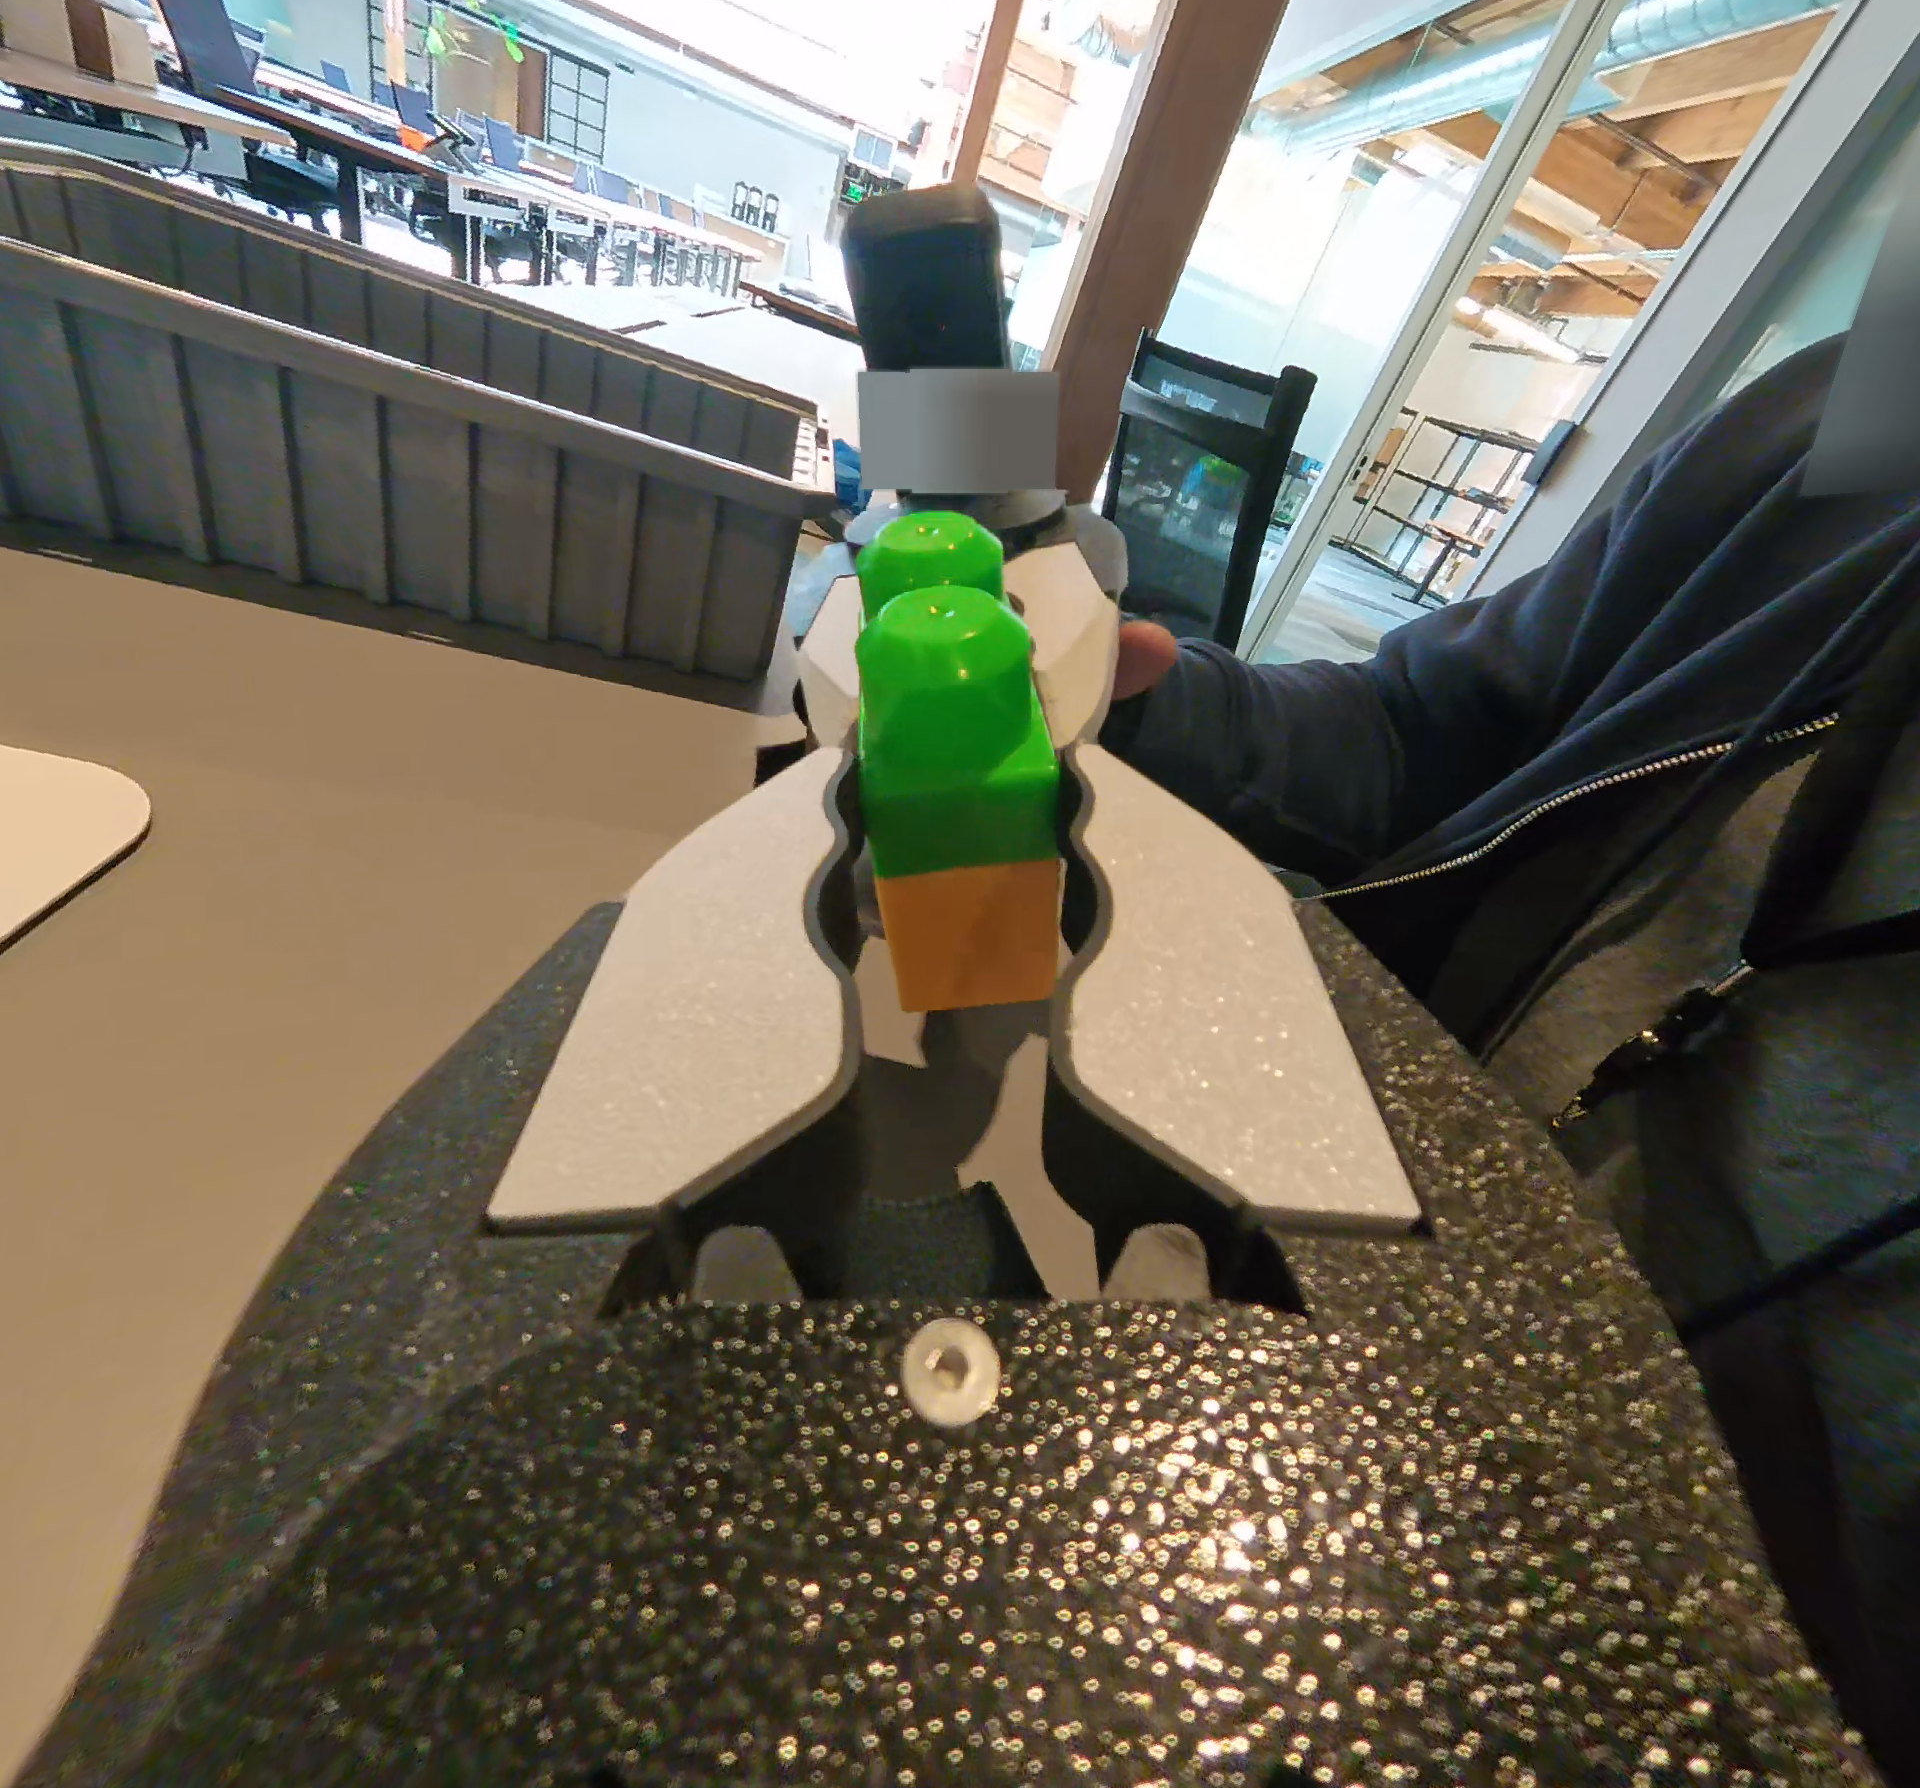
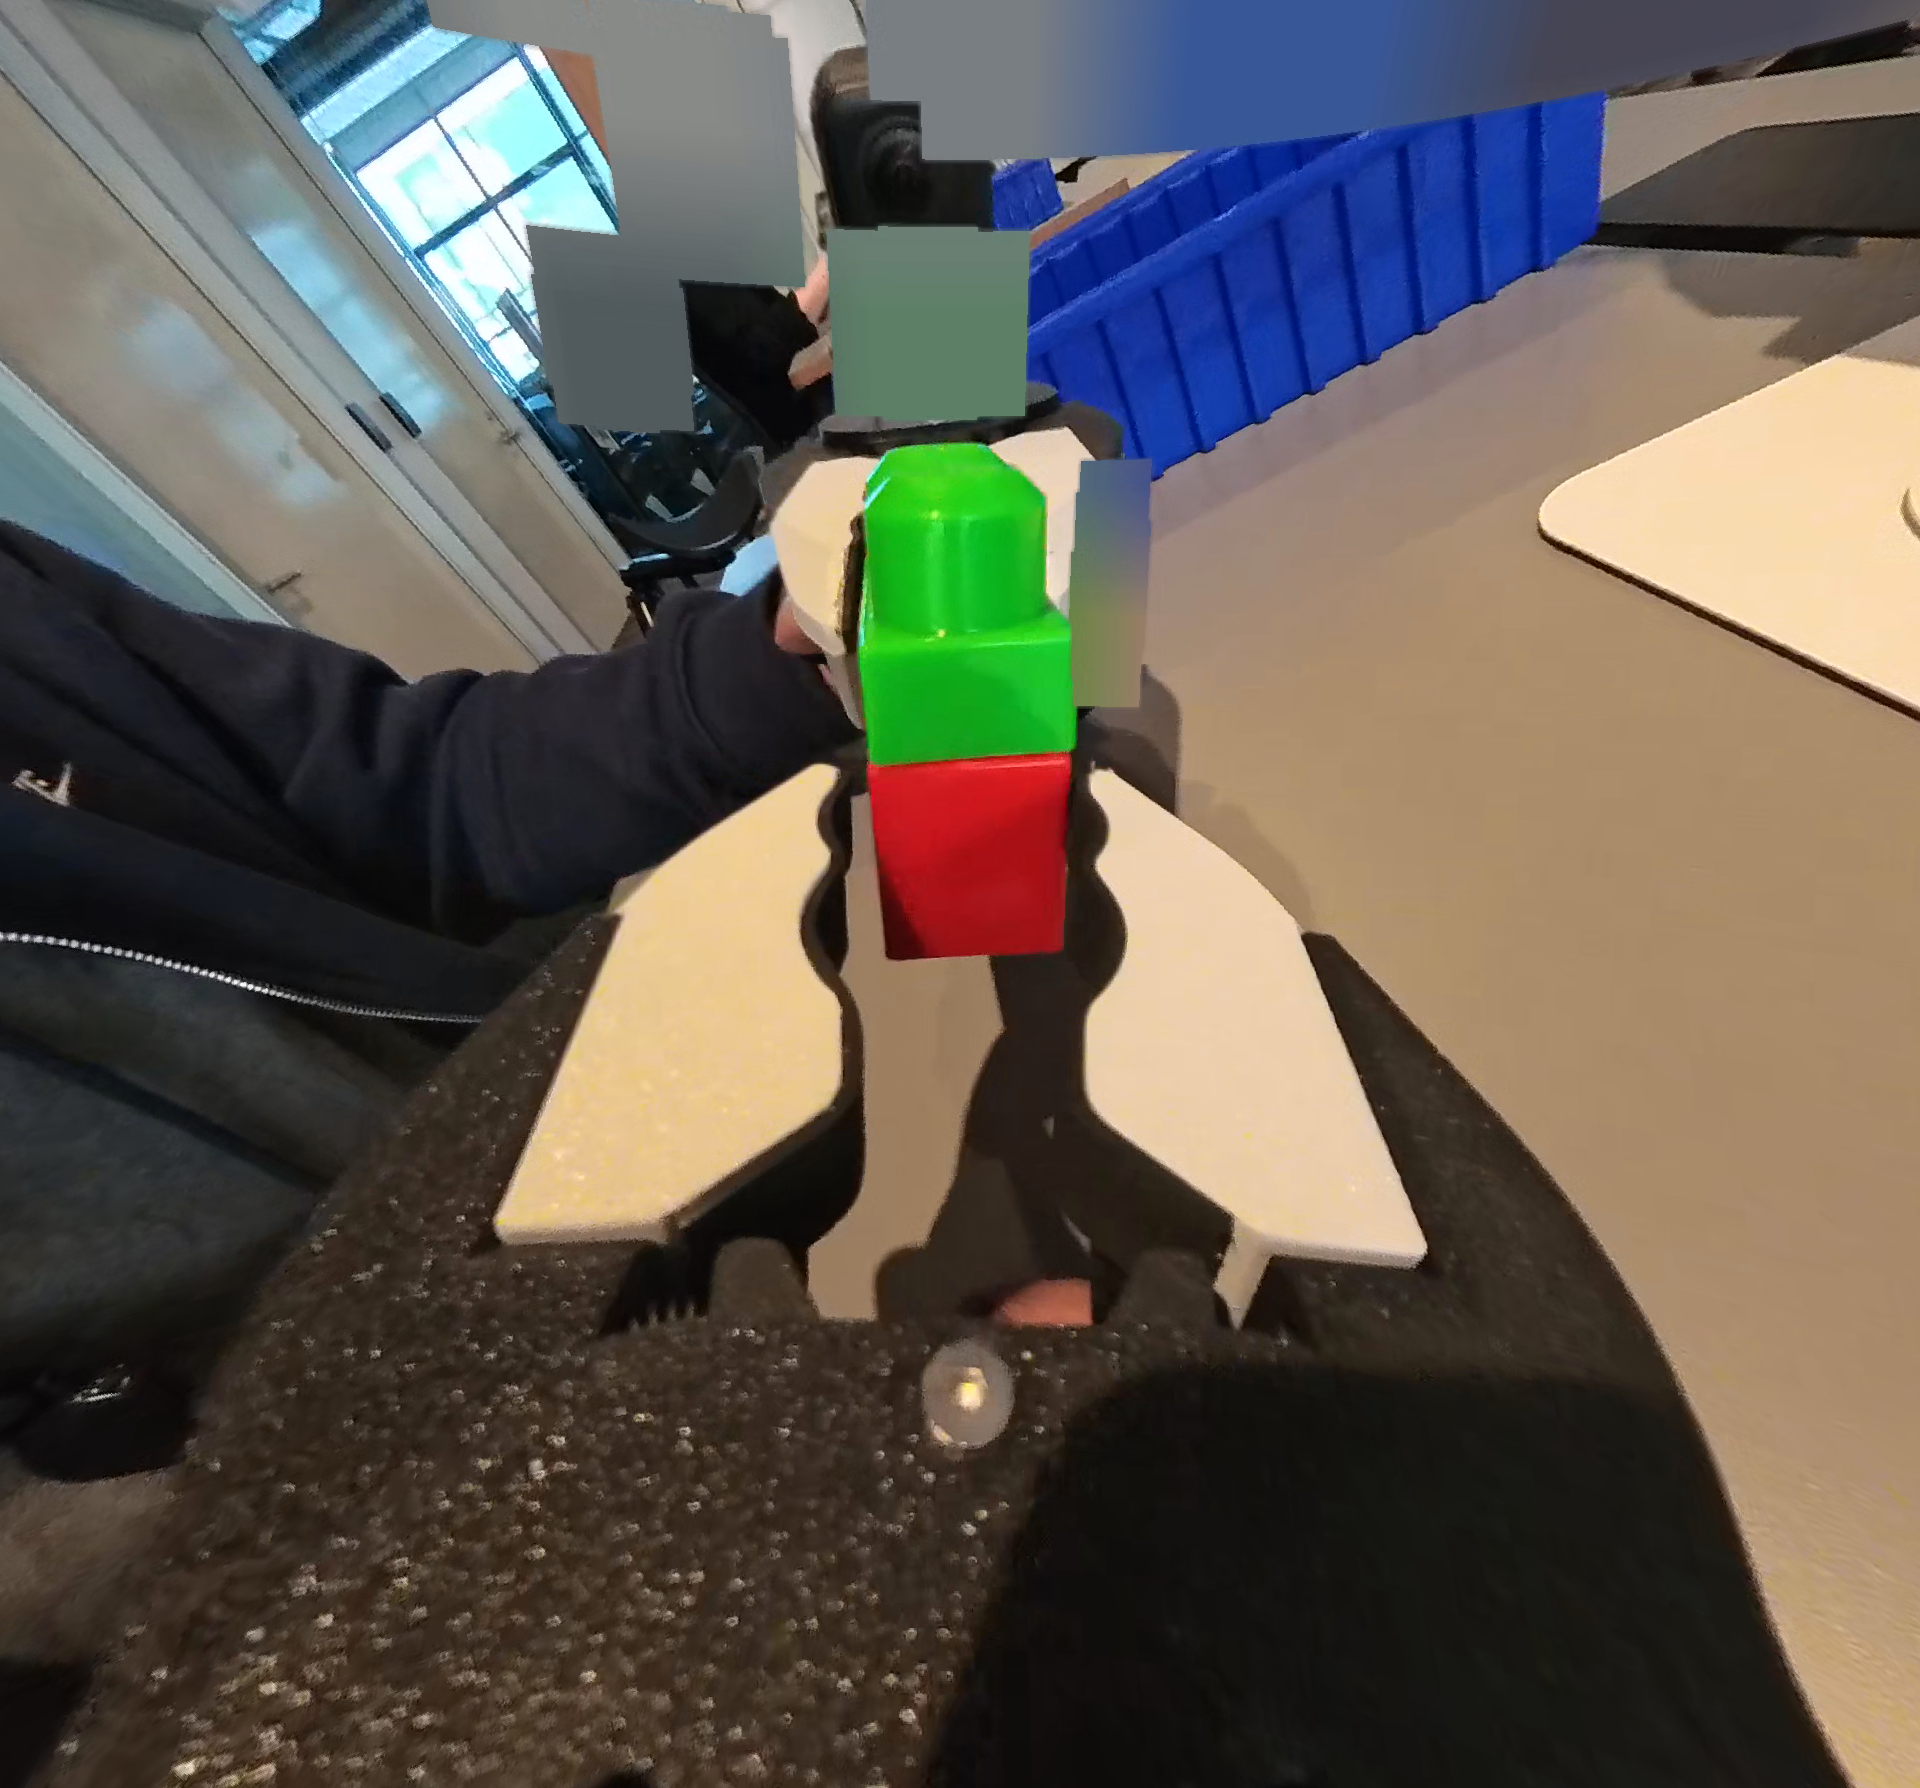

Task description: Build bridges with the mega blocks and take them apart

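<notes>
The left tongs (image 1: 956,865) clamp a green block (image 1: 951,751) atop an orange block (image 1: 971,938), hiding the red block (image 2: 971,855) that the right tongs (image 2: 966,865) clamp, all held above the desk (image 1: 364,855). Grey bin (image 1: 416,450) left, blue bin (image 2: 1299,284) right.

Three mega blocks show between the two views: one long green block (image 1: 951,720) with two studs, one orange block (image 1: 971,933) under its near end at 6 o'clock, and one red block (image 2: 971,860) under the other end. Two blue bins (image 2: 1320,284) stand at about 1 o'clock in the right wrist view, and probably two grey bins (image 1: 364,450) at 10 o'clock in the left, though their edges blur together. One pale mat (image 2: 1745,533) lies on the table (image 2: 1403,803).
</notes>
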`<state>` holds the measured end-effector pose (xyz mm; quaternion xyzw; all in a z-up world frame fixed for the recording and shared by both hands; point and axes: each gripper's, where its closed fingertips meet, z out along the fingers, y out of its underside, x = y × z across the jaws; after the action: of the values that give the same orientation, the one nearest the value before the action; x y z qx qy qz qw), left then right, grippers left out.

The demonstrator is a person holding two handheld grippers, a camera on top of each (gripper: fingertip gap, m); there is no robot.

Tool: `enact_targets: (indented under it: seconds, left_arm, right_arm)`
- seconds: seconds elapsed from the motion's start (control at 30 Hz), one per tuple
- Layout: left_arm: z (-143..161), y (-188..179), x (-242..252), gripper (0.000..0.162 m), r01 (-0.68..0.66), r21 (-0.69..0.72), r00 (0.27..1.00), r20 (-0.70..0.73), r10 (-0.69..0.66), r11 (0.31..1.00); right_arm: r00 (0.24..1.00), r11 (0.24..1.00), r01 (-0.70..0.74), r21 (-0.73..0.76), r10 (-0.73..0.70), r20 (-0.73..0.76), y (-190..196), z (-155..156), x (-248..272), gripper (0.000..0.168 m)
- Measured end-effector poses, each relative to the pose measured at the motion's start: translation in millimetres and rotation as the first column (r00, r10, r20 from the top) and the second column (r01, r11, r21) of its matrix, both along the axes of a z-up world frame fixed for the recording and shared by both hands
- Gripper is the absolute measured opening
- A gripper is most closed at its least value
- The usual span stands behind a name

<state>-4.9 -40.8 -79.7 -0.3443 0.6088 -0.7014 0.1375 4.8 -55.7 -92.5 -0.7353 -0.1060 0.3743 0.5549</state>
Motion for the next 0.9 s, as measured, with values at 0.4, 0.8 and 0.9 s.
enact_targets:
  seconds: [0.4, 0.8, 0.9]
  left_arm:
    - [1.7, -3.2, -2.0, 0.035, 0.028, -0.029, 1.0, -0.004, -0.028, 0.999]
    - [1.0, -7.3, -4.8, 0.035, 0.065, -0.047, 0.998, -0.015, -0.066, 0.997]
    - [1.8, -7.9, -5.2, 0.035, 0.072, -0.059, 0.997, -0.013, -0.073, 0.996]
  right_arm:
    - [0.997, 0.998, -0.059, -0.037, 0.06, 0.04, -4.3, -8.8, -8.4, 0.036]
    - [0.992, 0.991, -0.12, -0.055, 0.121, 0.024, -9.5, -12.1, -14.4, 0.036]
    - [0.992, 0.991, -0.127, -0.051, 0.128, 0.017, -10.2, -11.2, -14.9, 0.036]
